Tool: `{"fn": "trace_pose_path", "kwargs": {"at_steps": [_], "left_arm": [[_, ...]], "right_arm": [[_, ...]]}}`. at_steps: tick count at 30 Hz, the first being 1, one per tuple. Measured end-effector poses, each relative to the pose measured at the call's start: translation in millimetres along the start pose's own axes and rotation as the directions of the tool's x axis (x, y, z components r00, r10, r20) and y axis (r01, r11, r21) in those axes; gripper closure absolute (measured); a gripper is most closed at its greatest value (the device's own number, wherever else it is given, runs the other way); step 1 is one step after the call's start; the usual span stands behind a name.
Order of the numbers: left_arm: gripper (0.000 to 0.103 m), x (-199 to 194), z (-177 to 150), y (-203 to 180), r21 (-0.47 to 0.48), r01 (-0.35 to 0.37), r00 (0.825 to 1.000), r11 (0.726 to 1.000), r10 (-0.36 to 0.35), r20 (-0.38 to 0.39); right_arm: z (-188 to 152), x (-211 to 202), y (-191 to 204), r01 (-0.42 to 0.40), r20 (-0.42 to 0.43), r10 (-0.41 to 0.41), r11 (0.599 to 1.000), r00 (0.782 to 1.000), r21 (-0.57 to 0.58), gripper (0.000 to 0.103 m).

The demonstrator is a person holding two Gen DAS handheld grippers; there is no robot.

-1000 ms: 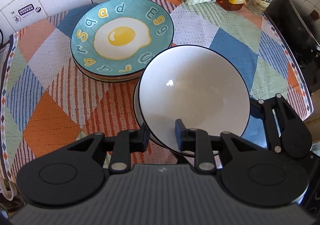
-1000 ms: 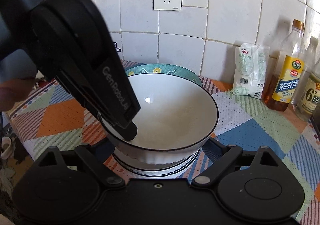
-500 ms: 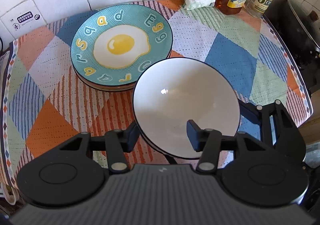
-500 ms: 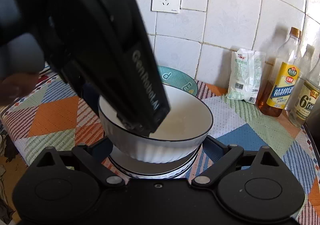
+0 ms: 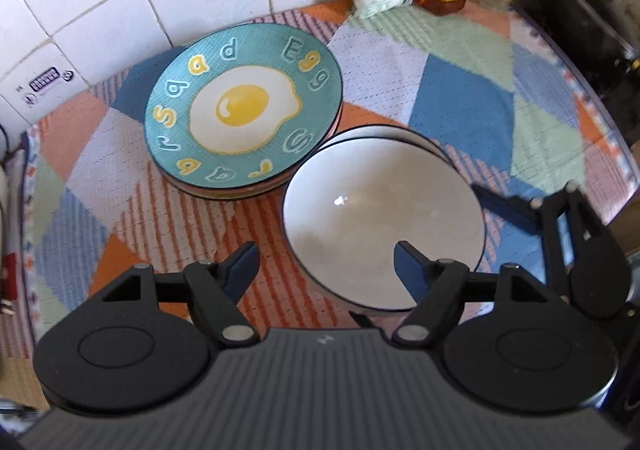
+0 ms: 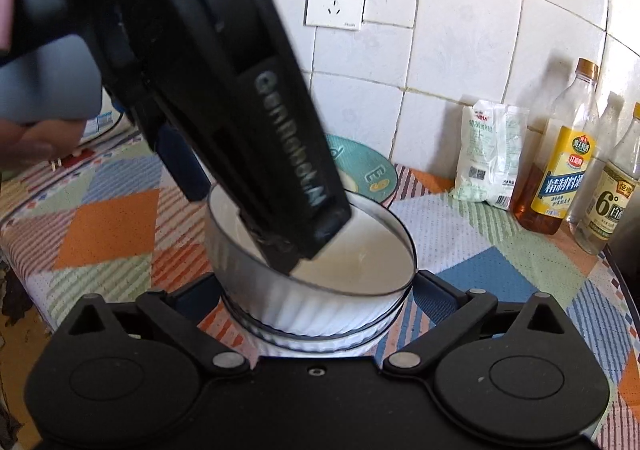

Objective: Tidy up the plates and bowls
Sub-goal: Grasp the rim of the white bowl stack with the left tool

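A white bowl with a black rim (image 5: pixel 380 206) sits nested in another white bowl on the patchwork cloth, next to a stack of plates topped by a teal fried-egg plate (image 5: pixel 244 106). My left gripper (image 5: pixel 324 266) is open above the bowl's near rim, one finger outside it and one over the bowl. In the right wrist view the bowl stack (image 6: pixel 320 290) sits between the open fingers of my right gripper (image 6: pixel 316 290), which reach around its base without visibly pressing it. The left gripper's body (image 6: pixel 240 98) hangs over the bowl there.
A white packet (image 6: pixel 488 154) and two bottles (image 6: pixel 560 154) stand against the tiled wall at the back right. A dark stove (image 5: pixel 584 26) borders the cloth (image 5: pixel 460 106) on the right. A wall socket (image 6: pixel 336 0) is above the plates.
My left gripper let go of the top bowl's rim, opened wide and lifted back. The bowl settled level into the one below it. The right gripper stayed around the stack.
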State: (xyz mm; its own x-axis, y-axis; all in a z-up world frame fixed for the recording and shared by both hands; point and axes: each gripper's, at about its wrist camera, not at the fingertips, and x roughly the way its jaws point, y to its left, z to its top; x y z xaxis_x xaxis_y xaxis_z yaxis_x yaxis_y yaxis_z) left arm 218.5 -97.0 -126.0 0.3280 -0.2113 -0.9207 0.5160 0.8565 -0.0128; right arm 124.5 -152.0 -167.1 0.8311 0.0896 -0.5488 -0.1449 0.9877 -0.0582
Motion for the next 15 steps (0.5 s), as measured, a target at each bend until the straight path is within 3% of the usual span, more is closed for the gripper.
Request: {"fn": "trace_pose_path", "kwargs": {"at_steps": [6, 11, 15], "left_arm": [[0.030, 0, -5, 24, -0.126, 0.098, 0.995, 0.987, -0.096, 0.018], [0.030, -10, -11, 43, -0.242, 0.232, 0.973, 0.942, -0.220, 0.076], [0.028, -11, -16, 54, -0.289, 0.267, 0.963, 0.919, -0.247, 0.104]], "right_arm": [[-6, 3, -2, 0.004, -0.037, -0.001, 0.997, 0.999, 0.080, 0.001], [-12, -15, -1, 0.001, -0.088, 0.008, 0.995, 0.996, 0.104, 0.004], [-20, -22, -11, -0.019, -0.100, 0.041, 0.978, 0.994, 0.209, 0.004]]}}
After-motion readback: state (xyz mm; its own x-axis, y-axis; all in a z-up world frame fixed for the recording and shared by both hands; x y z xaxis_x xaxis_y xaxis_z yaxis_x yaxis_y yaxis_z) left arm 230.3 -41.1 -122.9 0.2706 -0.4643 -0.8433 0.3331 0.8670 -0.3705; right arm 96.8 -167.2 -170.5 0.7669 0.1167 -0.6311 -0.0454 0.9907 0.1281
